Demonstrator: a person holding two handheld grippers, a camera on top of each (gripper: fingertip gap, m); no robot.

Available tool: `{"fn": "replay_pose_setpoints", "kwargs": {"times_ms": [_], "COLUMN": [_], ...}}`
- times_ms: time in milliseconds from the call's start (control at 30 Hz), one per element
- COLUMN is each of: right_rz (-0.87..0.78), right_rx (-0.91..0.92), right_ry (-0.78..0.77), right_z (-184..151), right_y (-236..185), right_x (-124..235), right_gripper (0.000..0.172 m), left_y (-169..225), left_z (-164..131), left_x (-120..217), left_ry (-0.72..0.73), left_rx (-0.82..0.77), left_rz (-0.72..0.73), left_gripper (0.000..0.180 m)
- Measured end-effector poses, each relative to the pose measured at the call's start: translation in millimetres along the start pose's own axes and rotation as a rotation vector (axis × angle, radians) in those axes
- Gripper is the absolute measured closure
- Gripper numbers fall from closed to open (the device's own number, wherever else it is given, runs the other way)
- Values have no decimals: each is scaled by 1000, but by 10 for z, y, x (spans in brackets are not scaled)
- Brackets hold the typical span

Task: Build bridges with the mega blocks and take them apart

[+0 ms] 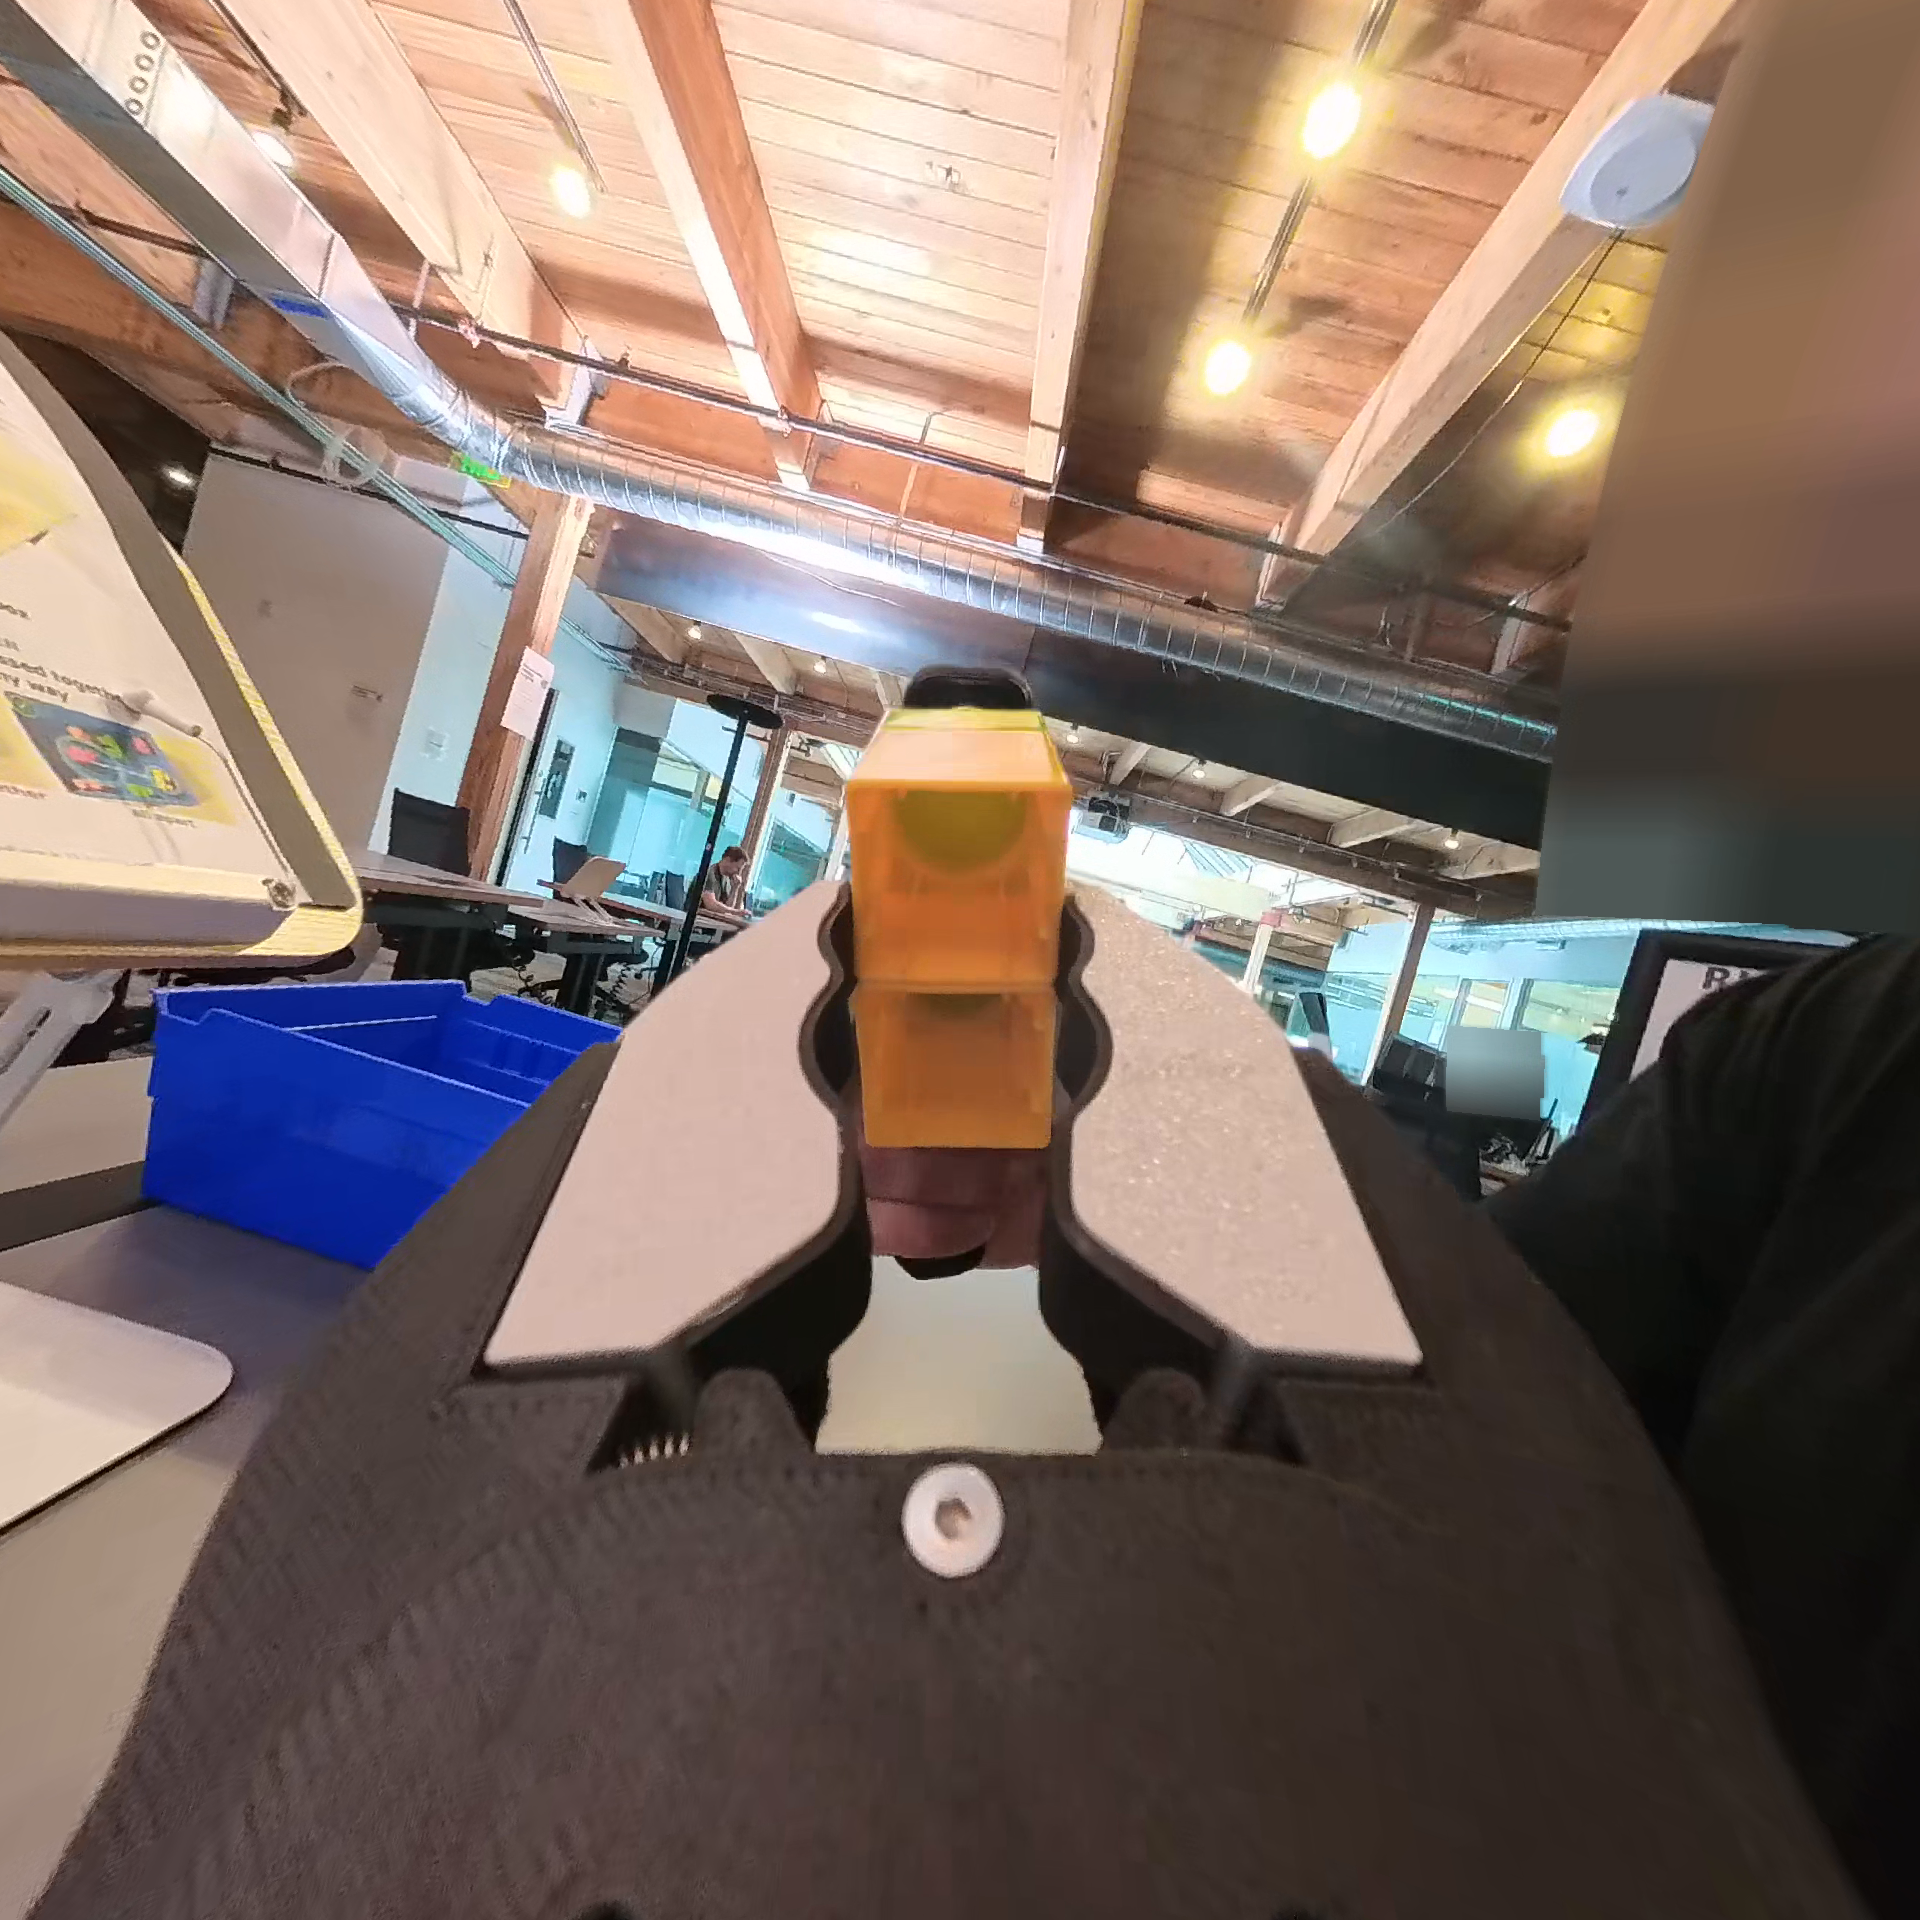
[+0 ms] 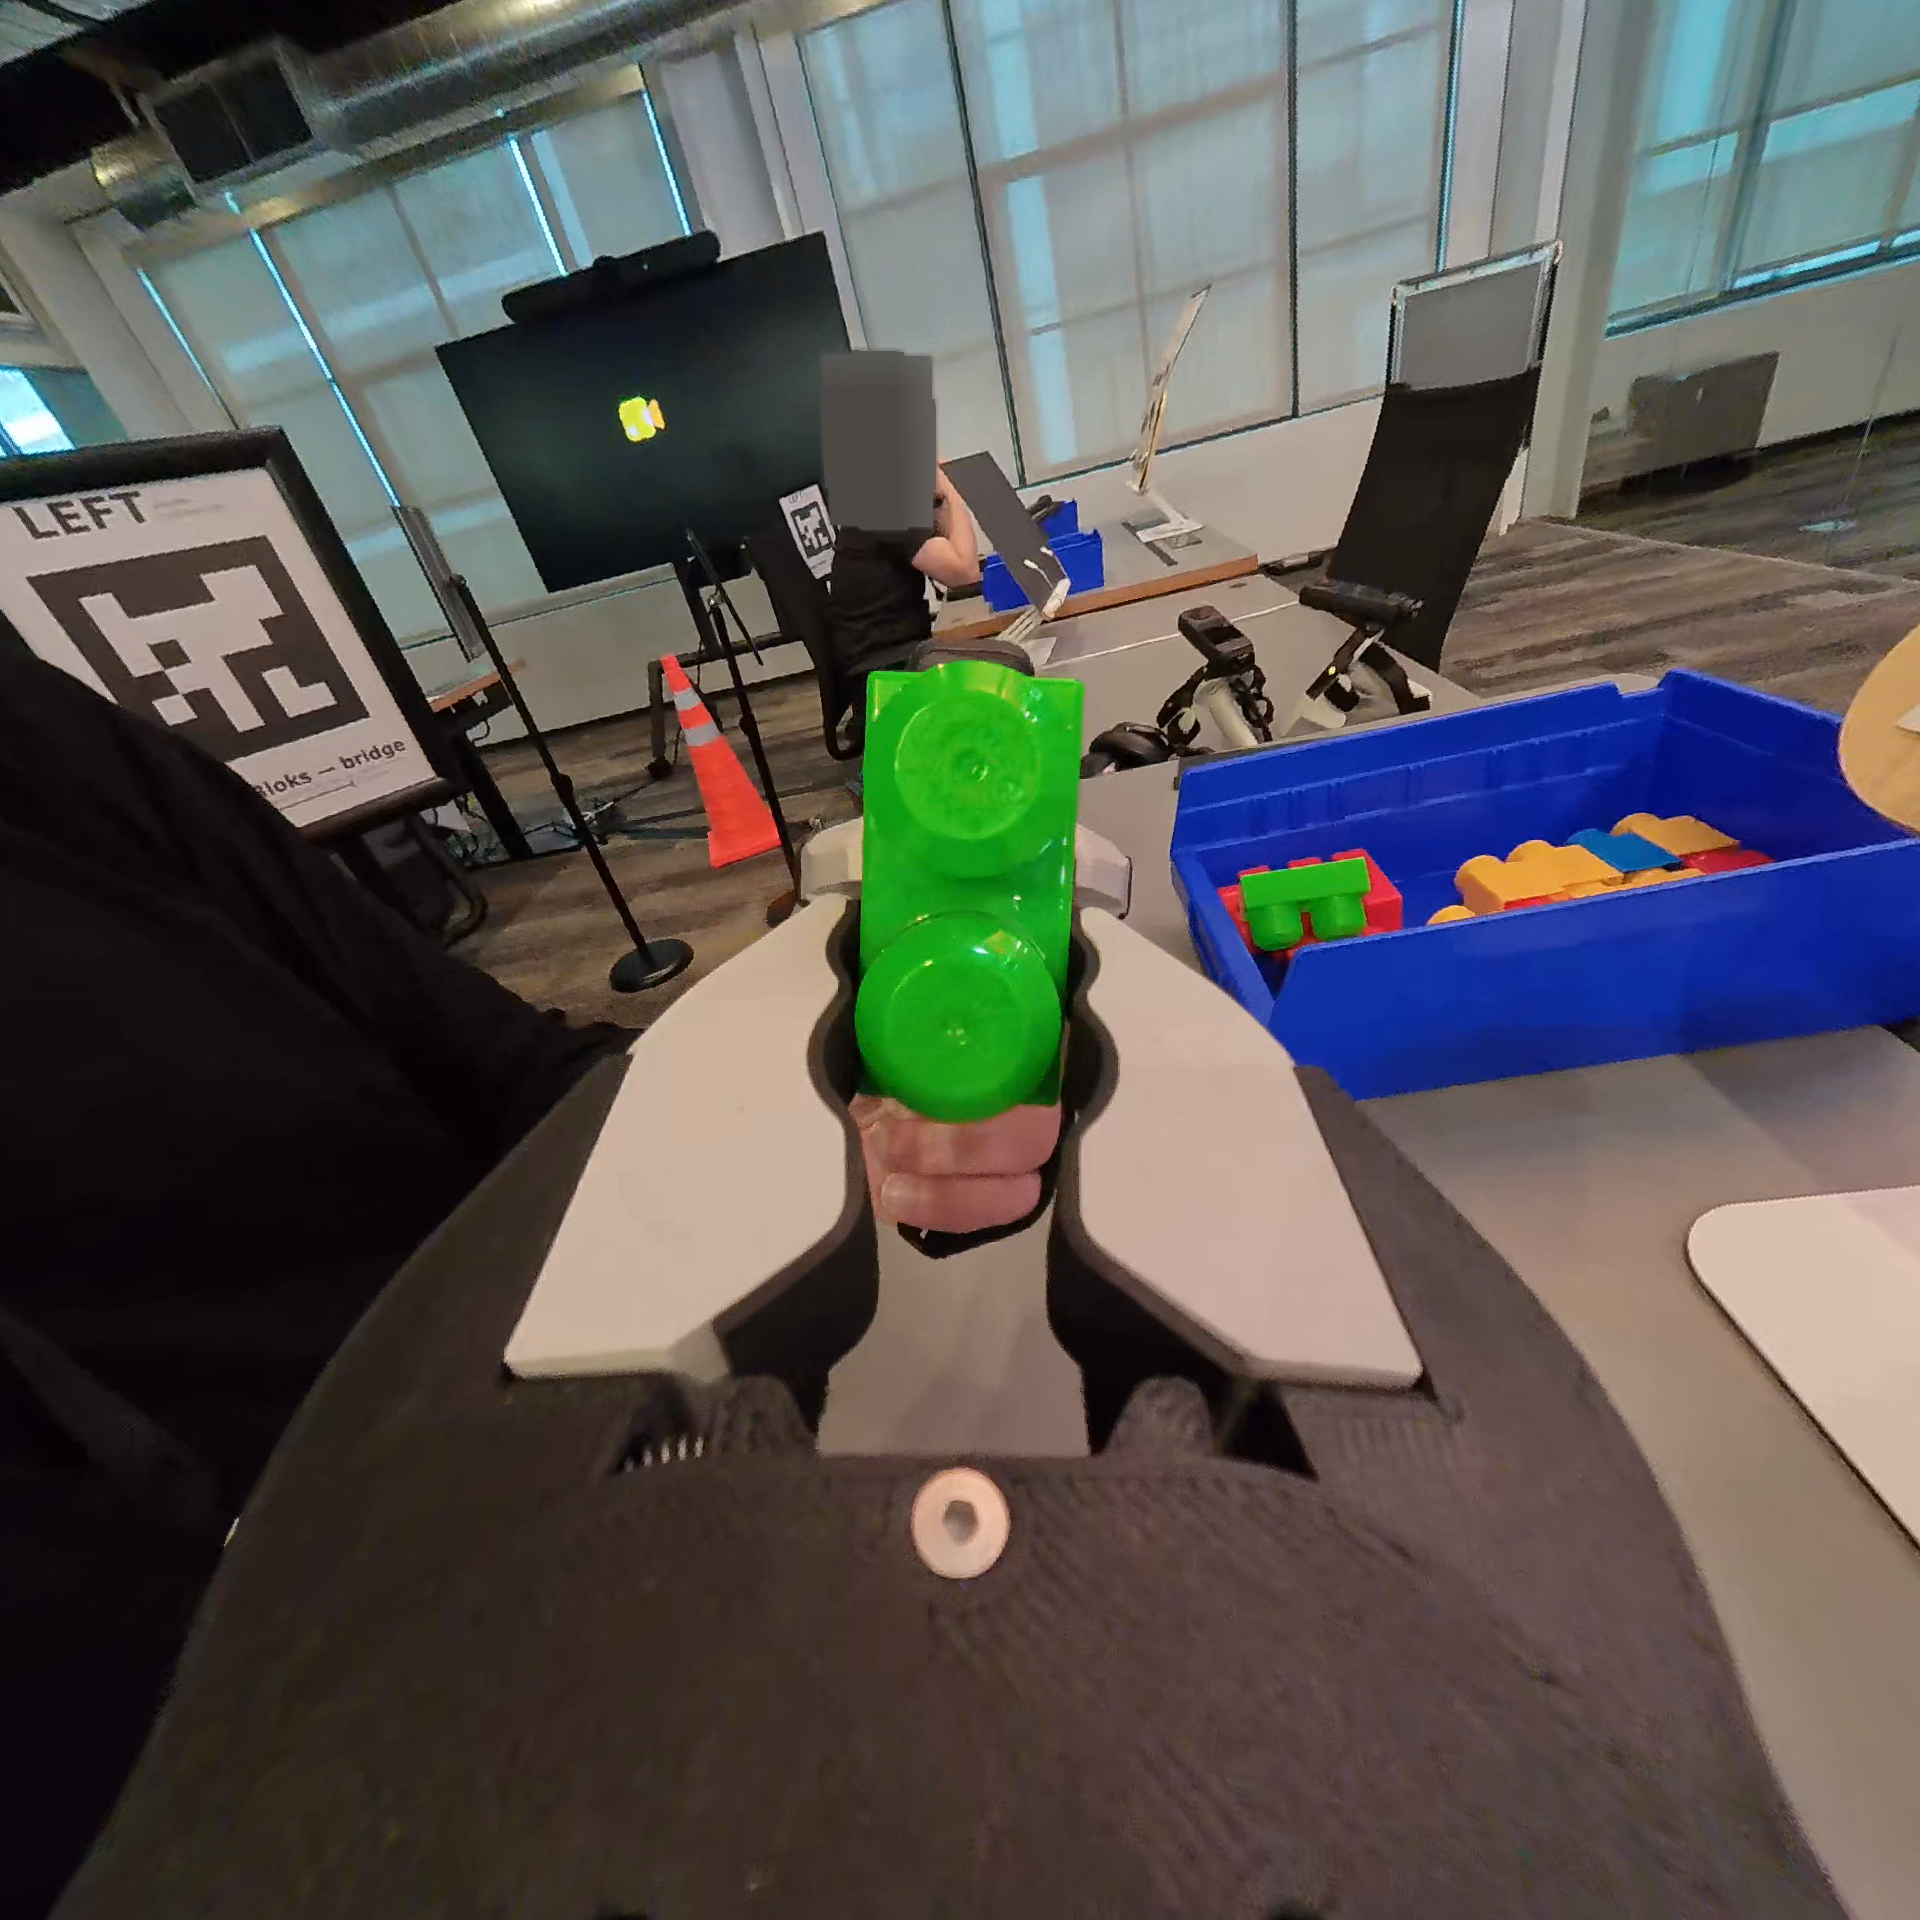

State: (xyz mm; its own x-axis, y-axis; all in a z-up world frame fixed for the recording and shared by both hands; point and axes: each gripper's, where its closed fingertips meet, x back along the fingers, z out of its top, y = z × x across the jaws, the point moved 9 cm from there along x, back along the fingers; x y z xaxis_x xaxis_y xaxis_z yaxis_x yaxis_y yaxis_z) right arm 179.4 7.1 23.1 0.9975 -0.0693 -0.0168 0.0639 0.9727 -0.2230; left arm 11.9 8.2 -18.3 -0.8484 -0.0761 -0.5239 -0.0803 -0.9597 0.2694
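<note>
An open-plan office with a loft-style shell is indicated. Exposed timber beams [image 1: 727, 260] and metal ducts [image 1: 831, 530] are seen overhead. Desks [image 1: 499, 904], office chairs [image 2: 1434, 488], glazed partitions [image 1: 644, 790], a wall screen [image 2: 665, 416] and large windows [image 2: 1143, 187] are noted.

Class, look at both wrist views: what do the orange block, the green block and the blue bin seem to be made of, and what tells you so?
Orange block: likely moulded plastic, slightly translucent; light glows through its hollow underside.
Green block: glossy hard plastic, judging by the bright highlights on its round studs.
Blue bin: probably rigid plastic with a duller sheen; even colour, thin straight walls.
</note>
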Motion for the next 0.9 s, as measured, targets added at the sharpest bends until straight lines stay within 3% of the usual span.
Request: {"fn": "replay_pose_setpoints", "kwargs": {"times_ms": [300,367,400,500,733,900], "right_rz": [-65,-103,-129,-271,-696,-939], "right_rx": [18,27,31,39,42,-73], "right_ry": [59,66,63,46,-25,-128], "right_z": [65,113,141,249,543,562], "right_y": [-4,6,14,82,473,935], "right_x": [149,242,301,590,1614,2047], "right_gripper": [135,135,135,135,135,135], "left_y": [-6,-16,-17,-51,-207,-233], "left_z": [52,70,72,72,-14,-81], "left_x": [22,50,70,146,248,226], "left_ry": [14,0,-19,-99,-239,-314], "left_rx": [-17,-42,-64,-140,-171,-209], "left_rz": [-2,17,16,51,171,201], "left_gripper": [136,141,155,180,180,180]}}
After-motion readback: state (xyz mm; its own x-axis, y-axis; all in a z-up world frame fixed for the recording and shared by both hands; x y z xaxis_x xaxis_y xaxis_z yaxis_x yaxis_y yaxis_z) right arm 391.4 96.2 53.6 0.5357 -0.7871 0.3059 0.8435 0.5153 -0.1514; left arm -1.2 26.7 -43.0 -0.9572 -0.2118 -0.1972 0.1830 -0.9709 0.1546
